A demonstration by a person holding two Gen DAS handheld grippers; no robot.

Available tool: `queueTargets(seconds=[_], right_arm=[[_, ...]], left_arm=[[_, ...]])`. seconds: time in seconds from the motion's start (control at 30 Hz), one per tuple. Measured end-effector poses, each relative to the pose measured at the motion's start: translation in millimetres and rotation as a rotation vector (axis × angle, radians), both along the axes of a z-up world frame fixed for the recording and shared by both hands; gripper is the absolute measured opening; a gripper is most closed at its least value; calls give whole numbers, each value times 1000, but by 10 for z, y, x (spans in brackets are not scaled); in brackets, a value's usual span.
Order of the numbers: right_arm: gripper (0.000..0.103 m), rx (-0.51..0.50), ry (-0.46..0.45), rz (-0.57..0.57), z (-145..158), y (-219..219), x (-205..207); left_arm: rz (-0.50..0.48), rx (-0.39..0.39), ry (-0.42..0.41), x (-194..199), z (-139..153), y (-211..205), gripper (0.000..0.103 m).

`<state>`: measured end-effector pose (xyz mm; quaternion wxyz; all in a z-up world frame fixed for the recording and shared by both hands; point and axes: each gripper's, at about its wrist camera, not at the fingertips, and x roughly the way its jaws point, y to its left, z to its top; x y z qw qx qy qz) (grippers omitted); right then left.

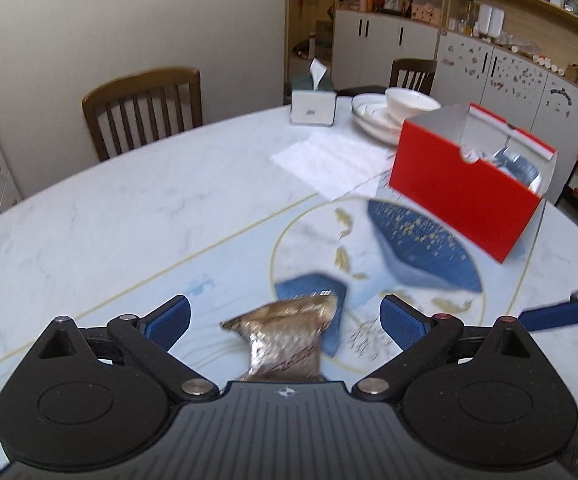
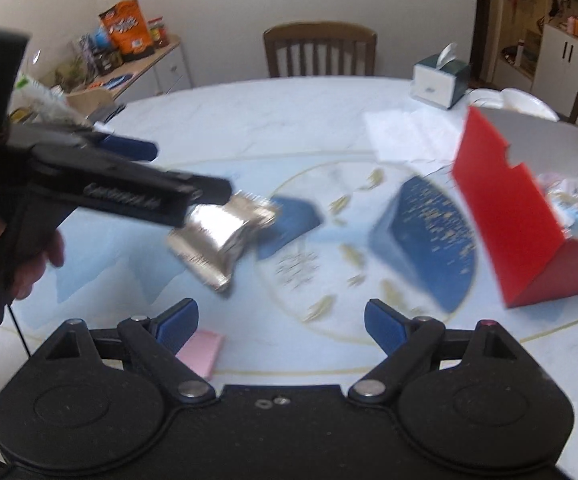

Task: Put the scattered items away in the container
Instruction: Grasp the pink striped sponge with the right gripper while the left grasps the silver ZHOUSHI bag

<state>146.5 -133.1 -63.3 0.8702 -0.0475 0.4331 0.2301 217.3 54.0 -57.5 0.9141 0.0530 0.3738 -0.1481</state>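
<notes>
Toward the left side of the worktop (image 2: pixel 249 120), a shiny foil packet (image 2: pixel 221 240) lies flat on the pale marble, close to the rim of the round blue-and-gold inlay at the centre. The left tool (image 1: pixel 285 322) hangs over it with its blue pads spread wide on either side and touching nothing, lined up, as I judge it, so that the packet sits in the gap ready to be pinched. Just right of that, nearer the front edge, a small pink pad (image 2: pixel 203 352) rests on the worktop beside the left pad of the right tool (image 2: pixel 281 326); this tool is likewise spread and empty, angled down toward the surface, probably to take the pink pad. Both pictures are smeared, so finer detail on the packet cannot be read. Further right, past the inlay, stands the open red box (image 1: pixel 461 196), its lid flap up and a few wrapped things already inside, which suggests it is the container and that the sorting is partly done. Behind it, toward the far edge, sit a tissue box (image 1: pixel 313 102) and stacked white bowls (image 1: pixel 393 108), apart from the work.
</notes>
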Motion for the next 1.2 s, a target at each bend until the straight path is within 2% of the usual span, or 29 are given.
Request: queueTargets(seconds=[0.23,0.53,0.83,0.93,1.17,1.2], right_arm=[[90,-43,34,44,-269,374,-107],[88,-92,72,104,-509,626,-133],[83,-162,49,307,-629,724,-182],[76,-197,37,372,-673,702,-136],[73,-173,35,458,-691,703,24],[70,-168,32,462,-689,710,45]], left_arm=[[-8,24,56,72,-268,57,101],[-22,42,97,192,-449,31,101],[-47,32,115,261,-511,23,101],[-54,32,119,269,-530,23,101],[-52,32,134,303,-581,9,101],[-52,32,136,309,-588,6,101]])
